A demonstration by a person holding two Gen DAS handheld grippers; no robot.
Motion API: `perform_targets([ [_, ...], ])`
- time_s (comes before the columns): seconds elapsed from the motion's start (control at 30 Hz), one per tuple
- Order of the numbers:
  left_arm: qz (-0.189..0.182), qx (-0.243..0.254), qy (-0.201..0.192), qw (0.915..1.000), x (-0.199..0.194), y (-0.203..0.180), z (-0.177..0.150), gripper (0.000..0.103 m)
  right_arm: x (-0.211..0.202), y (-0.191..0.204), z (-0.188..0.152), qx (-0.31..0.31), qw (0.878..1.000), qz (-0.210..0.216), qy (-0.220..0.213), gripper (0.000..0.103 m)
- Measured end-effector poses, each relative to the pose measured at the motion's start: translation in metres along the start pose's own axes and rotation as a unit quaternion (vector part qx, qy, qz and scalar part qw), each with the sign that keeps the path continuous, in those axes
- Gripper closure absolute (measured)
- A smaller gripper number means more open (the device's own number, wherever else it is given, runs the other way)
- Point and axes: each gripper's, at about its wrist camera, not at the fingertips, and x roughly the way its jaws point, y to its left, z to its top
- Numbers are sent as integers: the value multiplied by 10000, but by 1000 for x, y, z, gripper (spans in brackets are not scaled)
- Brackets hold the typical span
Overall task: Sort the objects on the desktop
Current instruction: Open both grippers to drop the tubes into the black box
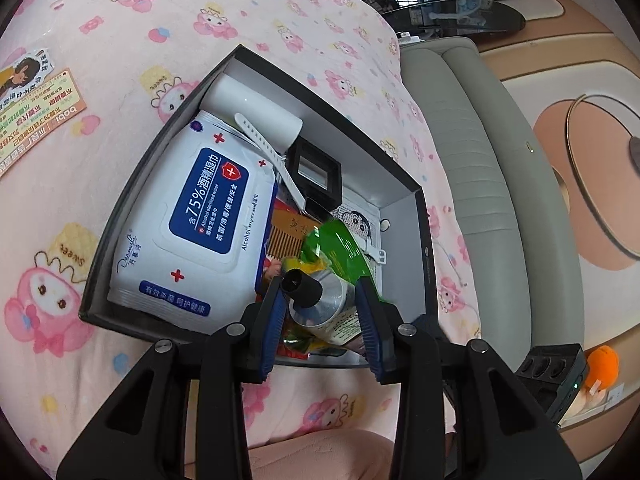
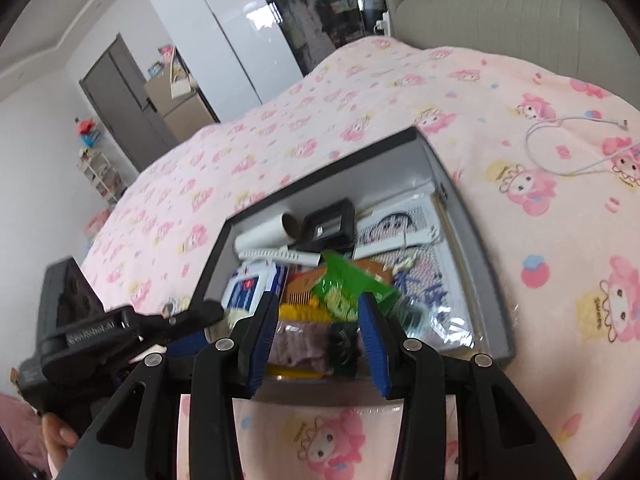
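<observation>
A dark box [image 1: 404, 168] with a grey inside lies on the pink cartoon blanket and holds several things: a white and blue pack of alcohol wipes [image 1: 188, 224], a white roll [image 1: 256, 114], a black frame [image 1: 314, 168], a wooden comb [image 1: 286, 236] and a green packet [image 1: 336, 250]. My left gripper [image 1: 320, 296] is over the box's near end, with a black-capped silver and cream tube [image 1: 320, 304] between its blue pads. My right gripper [image 2: 316, 320] is open and empty over the near edge of the box [image 2: 456, 196]. The left gripper also shows in the right wrist view [image 2: 188, 316].
Printed cards [image 1: 36, 116] lie on the blanket at the far left. A white cable [image 2: 568, 148] lies on the blanket right of the box. A grey sofa [image 1: 492, 200] runs along the far side. A black device [image 1: 556, 372] and an orange toy [image 1: 602, 364] sit at the right.
</observation>
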Motion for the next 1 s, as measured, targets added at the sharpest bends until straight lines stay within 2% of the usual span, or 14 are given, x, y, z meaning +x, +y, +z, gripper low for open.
perform_targets([
  [0.17,271,519,78,9983,1,-12,-2,66,7,15,-11,-181,9997,-2,173,65],
  [0.27,620,890,-139,9940,-10,-19,-1,66,10,21,-16,-275,9993,-53,254,65],
  [0.37,759,877,-419,9924,-24,-15,1,66,13,22,-19,-280,9990,-93,325,65],
  [0.47,924,908,-500,9903,-26,-9,3,72,13,23,-19,-305,9989,-142,313,65],
  [0.53,1136,883,-362,9889,-22,-3,5,73,12,23,-20,-279,9989,-152,341,65],
  [0.73,1345,886,117,9869,-1,4,-3,74,2,27,-25,-198,9992,-49,354,65],
  [0.8,1463,966,101,9845,2,1,-4,74,2,31,-27,-273,9989,-70,386,65],
  [0.87,1454,898,203,9851,6,1,-1,74,2,34,-29,-352,9986,-127,367,65],
  [0.93,1286,779,439,9877,15,1,3,73,2,37,-29,-371,9984,-155,391,65],
  [1.0,1391,843,506,9854,19,-4,3,73,2,39,-30,-351,9984,-143,424,65],
])
